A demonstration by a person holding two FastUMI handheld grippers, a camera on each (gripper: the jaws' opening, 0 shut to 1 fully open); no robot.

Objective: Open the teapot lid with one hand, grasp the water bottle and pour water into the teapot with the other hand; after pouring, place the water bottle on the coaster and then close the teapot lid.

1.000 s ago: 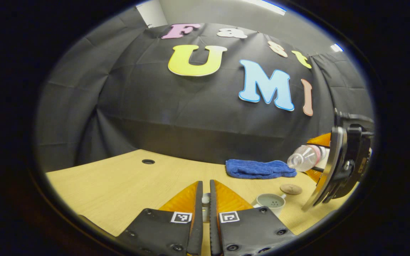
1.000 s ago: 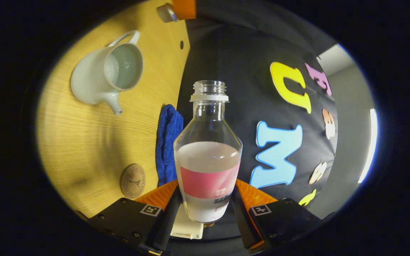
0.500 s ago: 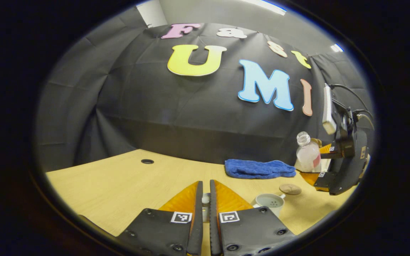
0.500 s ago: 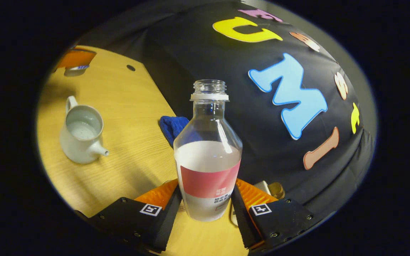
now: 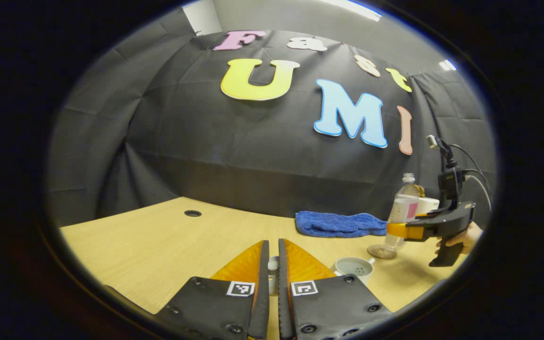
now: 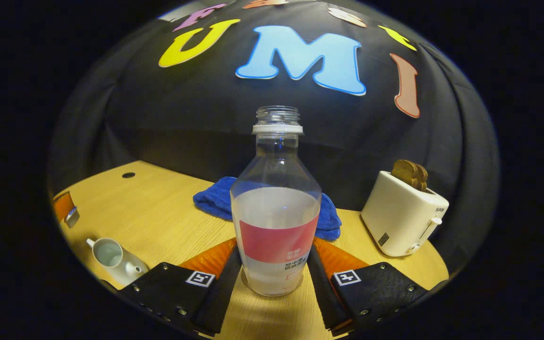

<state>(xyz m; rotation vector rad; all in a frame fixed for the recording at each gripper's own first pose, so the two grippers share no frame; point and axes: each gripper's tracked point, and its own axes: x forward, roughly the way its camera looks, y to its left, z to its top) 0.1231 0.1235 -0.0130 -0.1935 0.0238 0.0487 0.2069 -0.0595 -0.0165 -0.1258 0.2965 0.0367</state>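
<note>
Clear plastic water bottle (image 6: 276,208) stands upright between the right gripper's (image 6: 274,269) fingers, which both press on its lower body; its base sits on or just above the coaster (image 5: 382,251), and contact is hard to confirm. Placing the bottle looks like the step in hand. Left of the bottle, the open teapot (image 6: 114,255) waits on the table (image 6: 168,222). Beside that teapot, the left gripper (image 5: 273,267) is pinched on a small pale piece, probably the lid (image 5: 272,266). Next the right fingers should spread and back off, then the lid goes on. Beyond the bottle lie a blue towel (image 6: 215,200) and a toaster (image 6: 402,217).
</note>
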